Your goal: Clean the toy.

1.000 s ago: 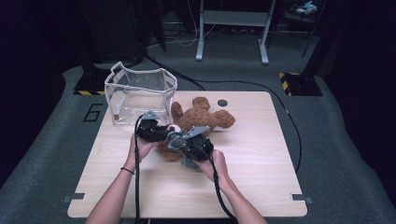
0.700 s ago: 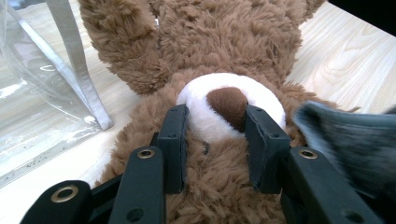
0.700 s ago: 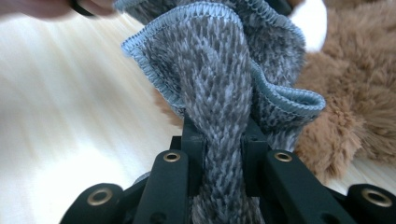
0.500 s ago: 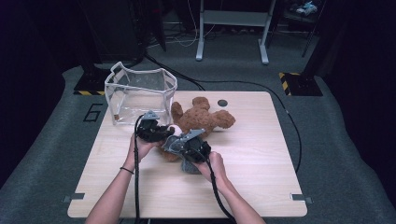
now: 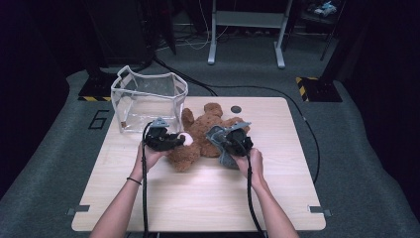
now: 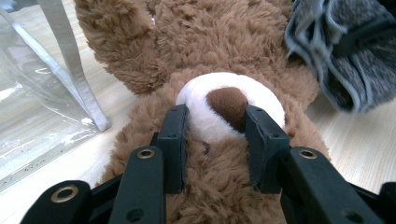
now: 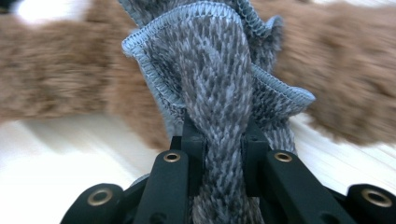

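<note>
A brown teddy bear lies on the wooden table, its head toward the person. My left gripper is shut on the bear's white snout, one jaw on each side of it. The brown fur of the body stretches away beyond the jaws. My right gripper is shut on a bunched grey knitted cloth, which hangs just right of the bear's belly. That same cloth shows at the upper right of the left gripper view.
A clear plastic bag with grey trim stands open at the table's back left, close to the bear's leg; its grey edge is beside my left jaws. A small black disc lies behind the bear. Dark floor and cables surround the table.
My right gripper has carried the grey cloth to the right, off the bear's head and along its body. The left gripper has stayed where it was on the snout.
</note>
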